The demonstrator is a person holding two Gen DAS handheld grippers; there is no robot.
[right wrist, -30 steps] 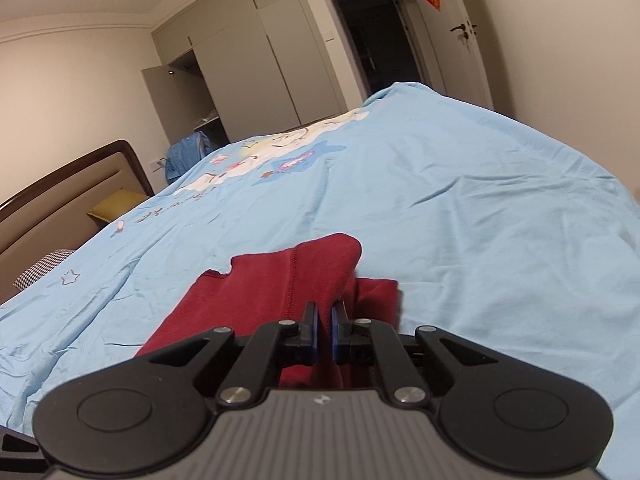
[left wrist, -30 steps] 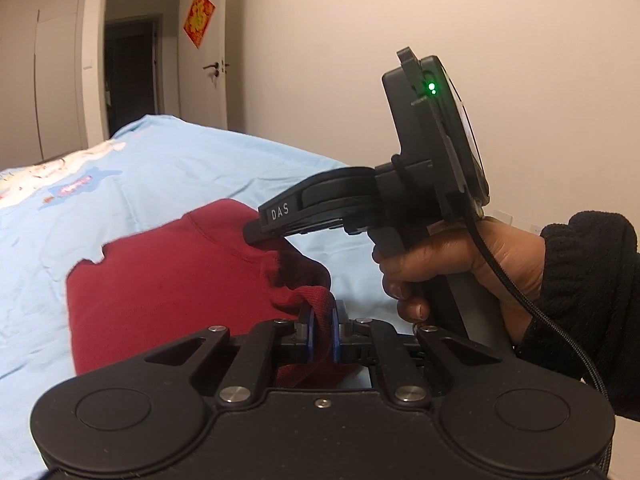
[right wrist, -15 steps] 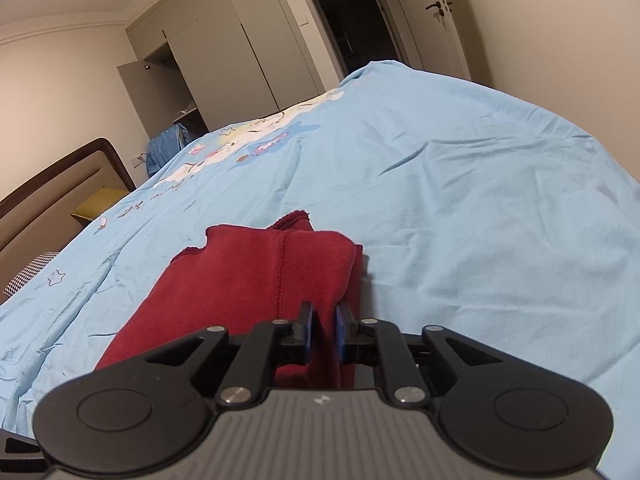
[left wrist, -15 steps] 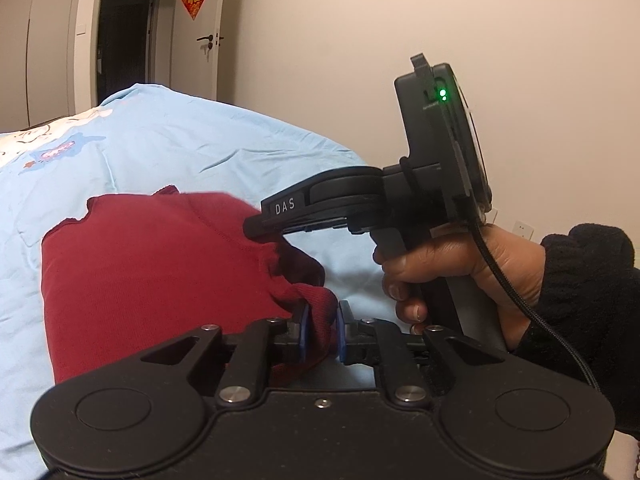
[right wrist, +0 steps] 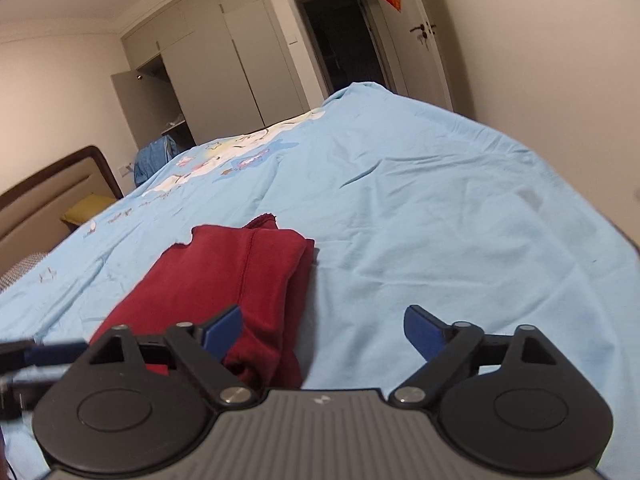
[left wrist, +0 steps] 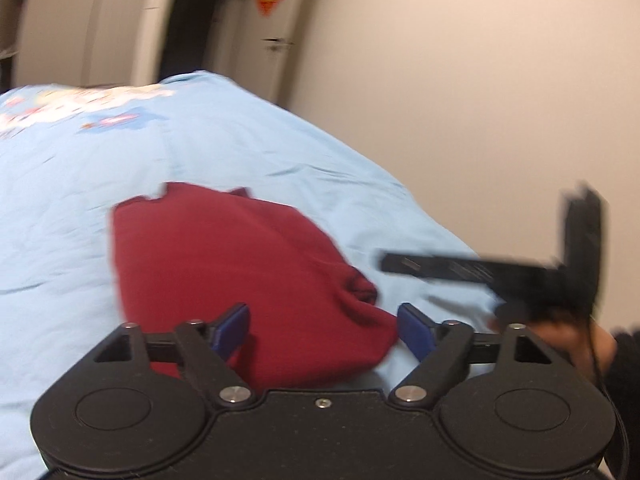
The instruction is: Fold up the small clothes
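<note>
A dark red garment (left wrist: 224, 264) lies folded on the light blue bedsheet (left wrist: 80, 184). My left gripper (left wrist: 324, 330) is open just above the garment's near edge, blue fingertips spread to either side of the cloth, holding nothing. In the right wrist view the same red garment (right wrist: 236, 276) lies folded, a seam running along its top layer. My right gripper (right wrist: 322, 334) is open too; its left fingertip sits over the garment's near right edge, its right one over bare sheet. The other gripper (left wrist: 520, 268) shows blurred at the right of the left wrist view.
The blue bedsheet (right wrist: 420, 200) has a cartoon print toward the far end. A brown headboard (right wrist: 52, 184) and a yellow pillow (right wrist: 86, 210) lie at the left. A wardrobe (right wrist: 208, 64), a dark doorway (right wrist: 344, 48) and a beige wall (left wrist: 480, 80) stand beyond the bed.
Both grippers were shut on the red garment's edge; both have opened and let go. The garment now lies flat and folded. The left view has swung, and the right gripper sits lower in it.
</note>
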